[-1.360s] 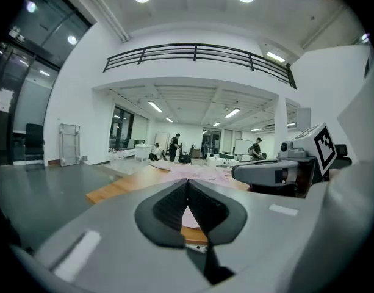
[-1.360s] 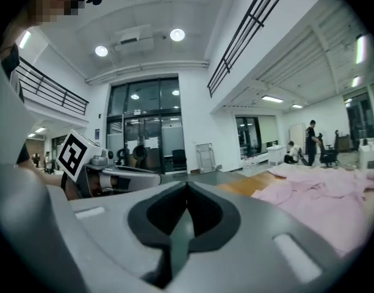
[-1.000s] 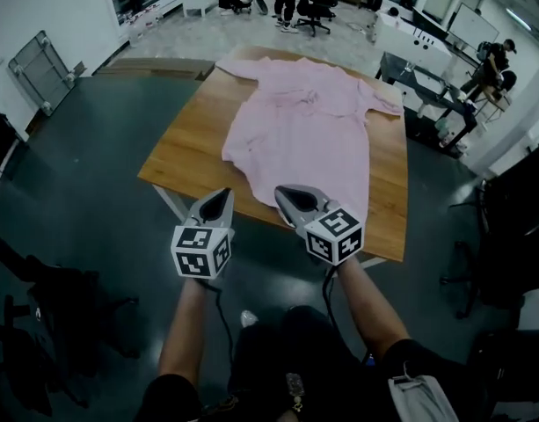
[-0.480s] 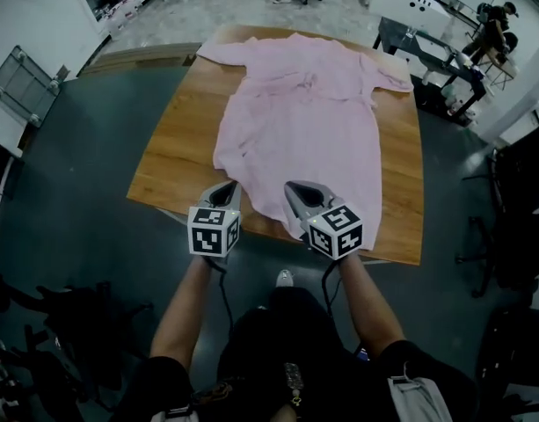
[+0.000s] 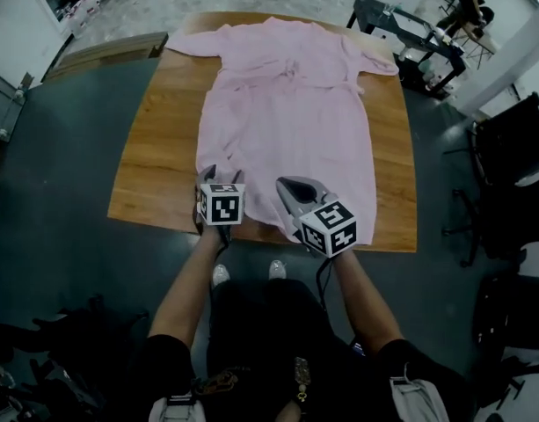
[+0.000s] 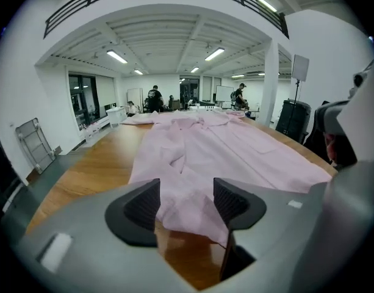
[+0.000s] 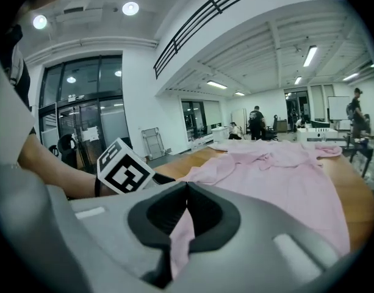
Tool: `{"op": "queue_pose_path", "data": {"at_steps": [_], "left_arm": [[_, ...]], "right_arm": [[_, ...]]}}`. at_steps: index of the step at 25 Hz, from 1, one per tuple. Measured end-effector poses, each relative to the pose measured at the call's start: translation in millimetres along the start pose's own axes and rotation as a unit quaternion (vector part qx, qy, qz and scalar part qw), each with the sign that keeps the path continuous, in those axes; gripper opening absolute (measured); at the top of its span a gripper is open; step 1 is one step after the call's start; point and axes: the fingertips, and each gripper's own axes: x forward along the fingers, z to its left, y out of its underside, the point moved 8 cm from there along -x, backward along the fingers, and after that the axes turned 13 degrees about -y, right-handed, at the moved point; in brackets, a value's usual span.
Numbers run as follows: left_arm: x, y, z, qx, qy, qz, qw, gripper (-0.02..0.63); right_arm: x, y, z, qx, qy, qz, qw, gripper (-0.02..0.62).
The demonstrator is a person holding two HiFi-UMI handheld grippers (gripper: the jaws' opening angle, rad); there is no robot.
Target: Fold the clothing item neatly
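Left tool [image 6: 187, 203] stands with its jaws wide apart, having just been opening, and the near hem of the pink garment [image 5: 287, 121] shows in the gap between the two dark pads [image 6: 141, 206], which do not press on it; bare wood shows just below the hem there. Right tool [image 7: 187, 188] has its jaws brought together at the tip, gripping nothing that I can make out, with pink cloth showing through the slit beneath where they meet. In the head view both tools sit at the lower centre of the frame, side by side, each with its marker cube [image 5: 222, 206] toward the person: the left one over the garment's lower left corner, the right one over the hem a little to the right of that. The garment lies spread flat along the wooden bench [image 5: 159, 148], collar end at the top of the frame, one sleeve reaching to the upper left and the other to the upper right, a band of creases across its middle, its hem near the bench's lower edge. Bare forearms [image 5: 185, 297] run up from the bottom of the frame to the tools, above a dark floor [image 5: 67, 262]
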Motion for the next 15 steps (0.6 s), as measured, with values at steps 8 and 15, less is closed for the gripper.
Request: {"op": "queue_pose_path", "data": {"at_steps": [8, 15], "left_arm": [[12, 19, 13, 0.029, 0.044, 0.008, 0.9986, 0.031], [-32, 46, 24, 0.159, 0.157, -0.088, 0.9708, 0.029]], "right_arm": [[12, 3, 11, 0.032, 0.088, -0.012, 0.995, 0.003], [38, 27, 12, 0.074, 0.121, -0.006, 0.990, 0.003]]}}
